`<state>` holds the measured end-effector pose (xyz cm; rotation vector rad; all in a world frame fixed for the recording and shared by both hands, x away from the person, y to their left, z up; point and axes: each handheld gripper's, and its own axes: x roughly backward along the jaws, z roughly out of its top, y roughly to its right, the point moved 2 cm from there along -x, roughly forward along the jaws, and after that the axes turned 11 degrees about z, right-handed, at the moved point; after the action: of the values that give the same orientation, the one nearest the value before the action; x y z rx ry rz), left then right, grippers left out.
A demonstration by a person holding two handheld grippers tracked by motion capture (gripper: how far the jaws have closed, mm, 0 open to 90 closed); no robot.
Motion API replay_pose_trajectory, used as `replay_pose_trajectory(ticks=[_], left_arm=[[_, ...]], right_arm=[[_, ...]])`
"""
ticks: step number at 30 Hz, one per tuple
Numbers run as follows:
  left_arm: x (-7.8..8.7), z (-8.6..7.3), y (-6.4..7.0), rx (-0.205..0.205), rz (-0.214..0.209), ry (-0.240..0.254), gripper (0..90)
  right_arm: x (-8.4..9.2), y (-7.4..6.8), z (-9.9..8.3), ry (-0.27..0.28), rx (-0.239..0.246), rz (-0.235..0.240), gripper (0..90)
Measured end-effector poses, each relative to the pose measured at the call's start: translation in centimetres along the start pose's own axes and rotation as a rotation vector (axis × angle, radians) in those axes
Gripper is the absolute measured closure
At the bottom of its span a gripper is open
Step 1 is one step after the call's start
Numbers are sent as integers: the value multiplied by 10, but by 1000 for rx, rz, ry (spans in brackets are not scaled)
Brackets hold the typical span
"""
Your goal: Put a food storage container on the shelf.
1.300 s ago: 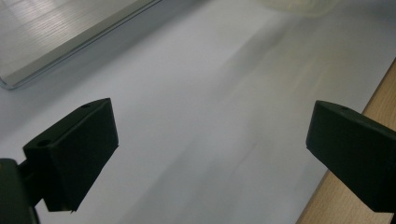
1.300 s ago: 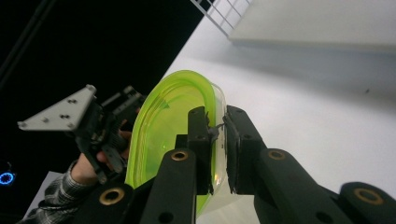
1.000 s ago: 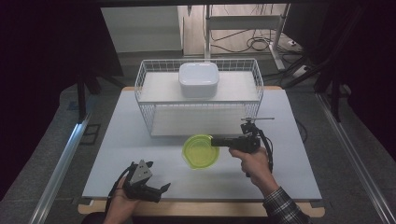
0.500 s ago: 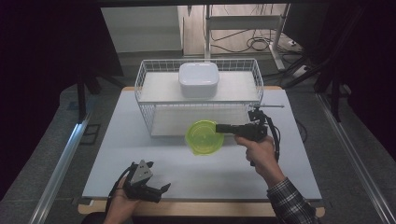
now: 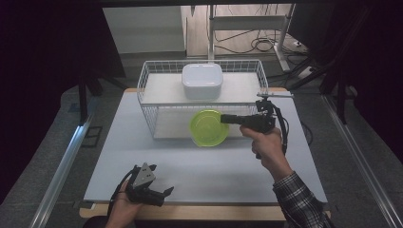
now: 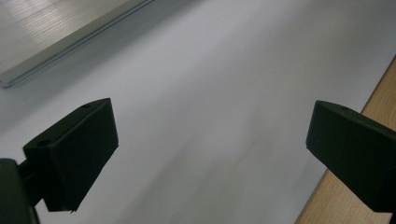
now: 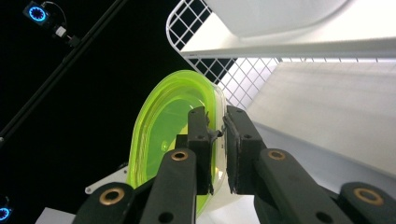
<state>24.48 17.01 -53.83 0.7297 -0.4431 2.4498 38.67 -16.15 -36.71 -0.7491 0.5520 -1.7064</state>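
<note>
— Bowl [image 7: 163,126]: finish?
— Translucent lime plastic, glossy.
— Rack [image 5: 157,83], container [image 5: 202,80]?
— White coated wire mesh; smooth white plastic.
— Table [image 5: 199,166]?
— Matt pale top, bare wood near edge. Gripper jaws: matt black.

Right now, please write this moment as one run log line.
right gripper: shut on translucent green plastic bowl | bowl: before white wire rack | left gripper: open

A translucent lime-green bowl [image 5: 209,128] is pinched by its rim between the right gripper's [image 5: 223,118] fingers [image 7: 200,140], lifted and tilted. It hangs at the fingers' tips, its hollow facing the camera above, before the white wire rack's [image 5: 147,90] lower shelf.
</note>
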Motion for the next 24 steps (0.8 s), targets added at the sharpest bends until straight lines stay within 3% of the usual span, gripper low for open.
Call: replay_pose_trajectory(ticks=[24], left_arm=[[0,0,1,0,-4,4,20]], right_arm=[[1,-26,50,75,36,10,815]])
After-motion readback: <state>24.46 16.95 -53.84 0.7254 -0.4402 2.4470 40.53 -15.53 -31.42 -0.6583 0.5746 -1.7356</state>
